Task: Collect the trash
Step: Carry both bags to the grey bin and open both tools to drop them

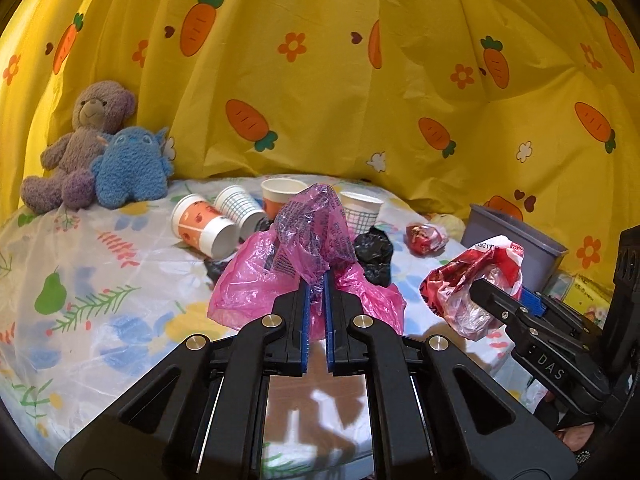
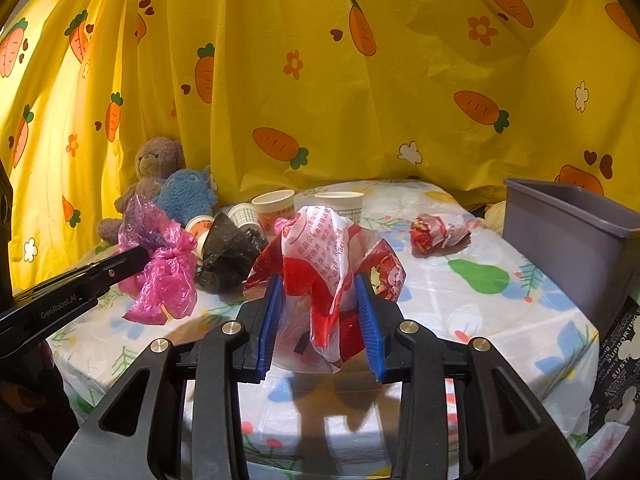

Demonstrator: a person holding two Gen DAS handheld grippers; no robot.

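Above the bench, left gripper (image 1: 316, 280) jaws pinch the pink bag (image 1: 280, 280) and right gripper (image 2: 320, 304) jaws clamp the red-and-white bag (image 2: 324, 264), both apparently lifted, next needing carrying to the grey bin (image 2: 568, 240).

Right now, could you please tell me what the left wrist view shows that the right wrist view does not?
Only the left wrist view shows the left gripper head-on, its fingers shut on the pink bag.

Only the right wrist view shows the right gripper head-on, clamping the red-and-white bag.

Both show both bags, the paper cups, black bag, red wrapper, grey bin and plush toys.
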